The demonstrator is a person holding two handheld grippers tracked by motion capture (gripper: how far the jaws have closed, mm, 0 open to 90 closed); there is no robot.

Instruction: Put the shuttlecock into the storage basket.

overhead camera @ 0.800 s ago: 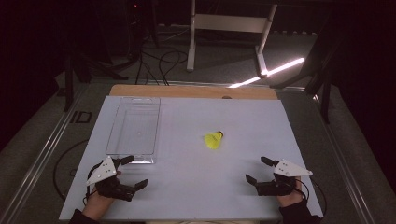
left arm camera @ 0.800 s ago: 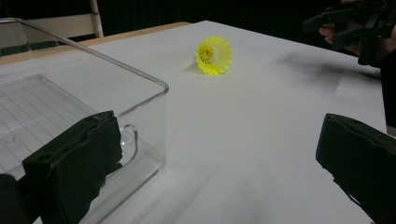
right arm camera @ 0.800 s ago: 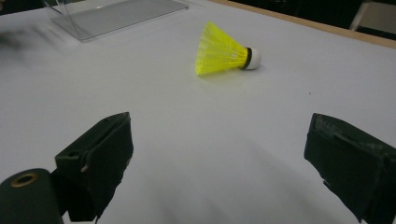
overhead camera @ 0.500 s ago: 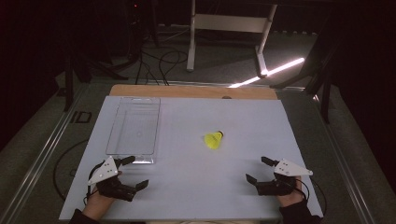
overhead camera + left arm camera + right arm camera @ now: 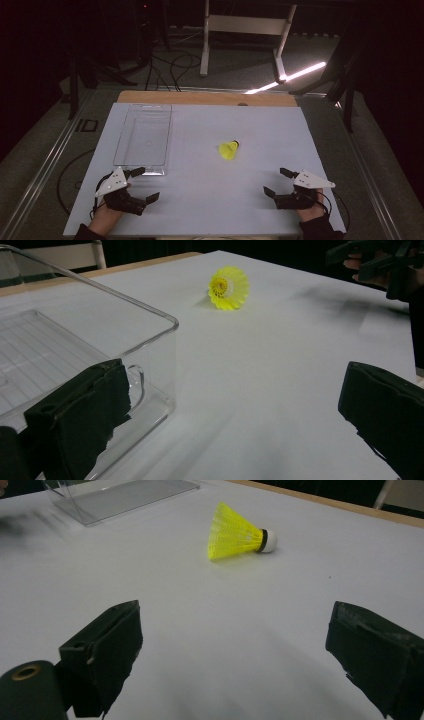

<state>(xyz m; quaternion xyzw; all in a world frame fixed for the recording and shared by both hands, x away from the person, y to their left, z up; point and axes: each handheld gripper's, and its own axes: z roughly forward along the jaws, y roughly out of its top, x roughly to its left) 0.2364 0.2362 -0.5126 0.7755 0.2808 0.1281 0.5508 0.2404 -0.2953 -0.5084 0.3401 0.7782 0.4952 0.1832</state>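
Left to right across the worktop (image 5: 200,200). At far left, my left gripper (image 5: 134,186) rests at the near edge, its jaws wide apart with nothing between them; one jaw lies just beside the near corner of the clear tray (image 5: 142,137), which stands empty on the left half. In the left gripper view the tray's curved rim (image 5: 150,315) rises close to my jaw. At centre, the yellow shuttlecock (image 5: 229,149) lies on its side, well apart from the tray and from both hands; the right gripper view shows its white cork (image 5: 269,540) pointing to that view's right. At right, my right gripper (image 5: 277,184) rests at the near edge, jaws likewise apart and empty. Compared with the previous pictures, nothing has shifted: both hands and the shuttlecock keep their places. I judge that the work is not yet begun, and the shuttlecock remains to be picked up.
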